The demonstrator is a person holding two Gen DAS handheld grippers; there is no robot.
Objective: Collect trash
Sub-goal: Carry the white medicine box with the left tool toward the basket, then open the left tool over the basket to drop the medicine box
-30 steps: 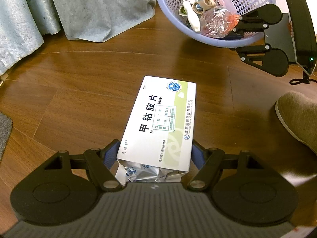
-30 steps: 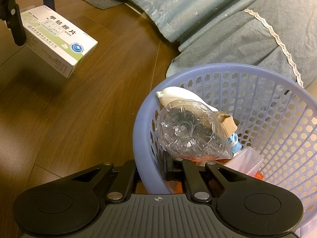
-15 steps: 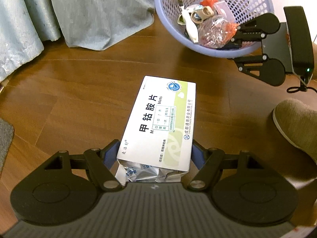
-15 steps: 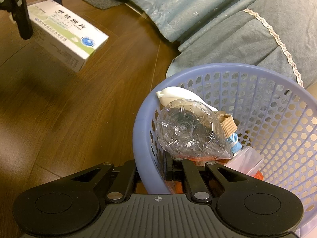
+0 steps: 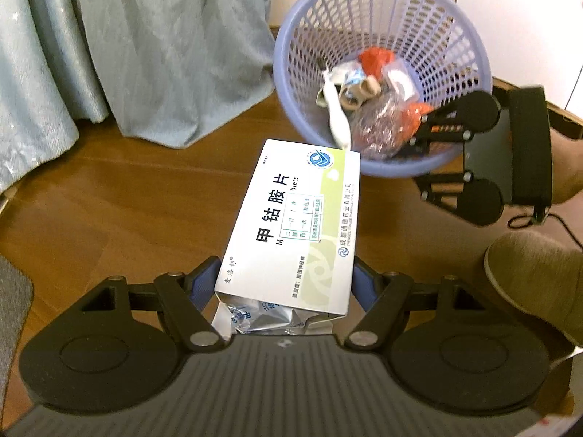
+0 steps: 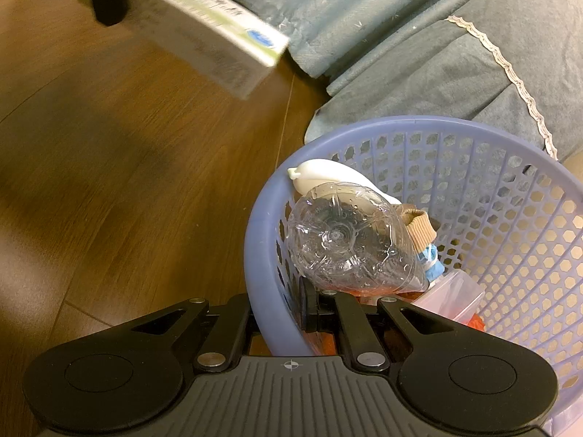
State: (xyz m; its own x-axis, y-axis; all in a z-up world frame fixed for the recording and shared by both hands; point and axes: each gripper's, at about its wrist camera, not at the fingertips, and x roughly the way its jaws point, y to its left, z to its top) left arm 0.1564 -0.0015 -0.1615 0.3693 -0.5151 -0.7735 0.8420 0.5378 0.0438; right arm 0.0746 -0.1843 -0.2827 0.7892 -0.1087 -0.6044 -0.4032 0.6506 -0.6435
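The left tool (image 5: pixel 288 284) clamps a white medicine box (image 5: pixel 295 225) by its sides, foil packs poking from the box's open near end at the bottom centre of the left wrist view. The box hangs above the wooden floor (image 5: pixel 138 211), its far end pointing at the purple basket (image 5: pixel 470 40) in the upper right. The right tool (image 6: pixel 288 313) is pinched shut on the basket's near rim (image 6: pixel 255 255). Inside lie a crushed clear bottle (image 6: pixel 349 244) and other trash. Blue-grey curtains (image 5: pixel 164 47) fill the upper left.
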